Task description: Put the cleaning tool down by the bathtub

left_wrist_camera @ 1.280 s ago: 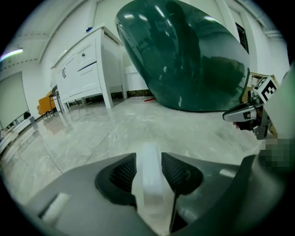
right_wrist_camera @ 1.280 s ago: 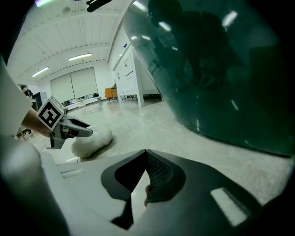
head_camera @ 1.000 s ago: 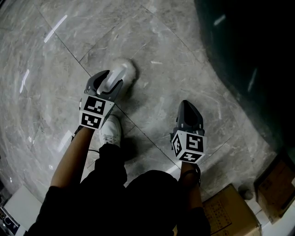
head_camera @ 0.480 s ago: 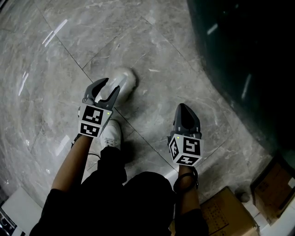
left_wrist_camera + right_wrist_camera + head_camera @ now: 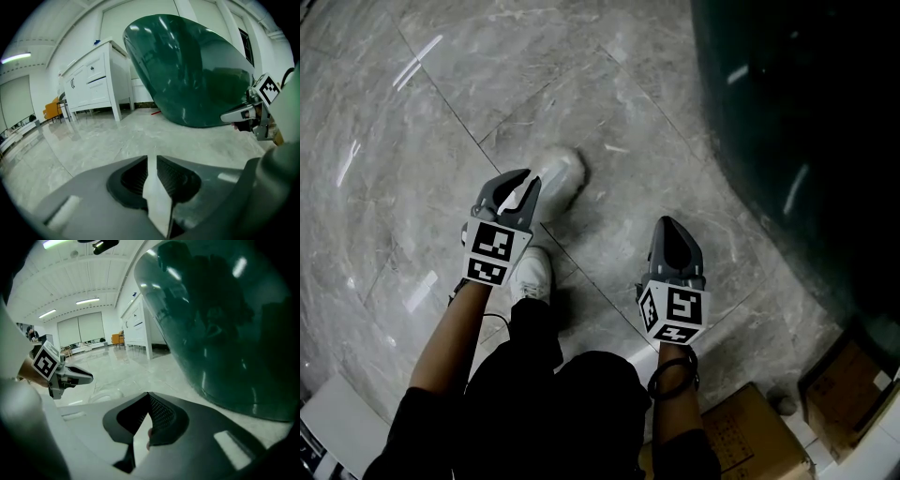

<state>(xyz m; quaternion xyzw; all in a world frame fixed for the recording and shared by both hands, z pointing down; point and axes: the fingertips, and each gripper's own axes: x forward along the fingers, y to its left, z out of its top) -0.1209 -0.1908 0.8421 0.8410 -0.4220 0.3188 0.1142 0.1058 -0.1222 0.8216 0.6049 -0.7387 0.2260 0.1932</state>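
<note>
Marble floor [image 5: 441, 112] spreads underfoot. Right gripper [image 5: 668, 227] hangs pinched shut and empty. Left gripper [image 5: 521, 185] is clamped on the white tool [image 5: 561, 173], low over the tiles. Beyond stands the green tub [image 5: 806, 122]. Best carry the tool nearer the tub, lower until it rests, then open gently.
</note>
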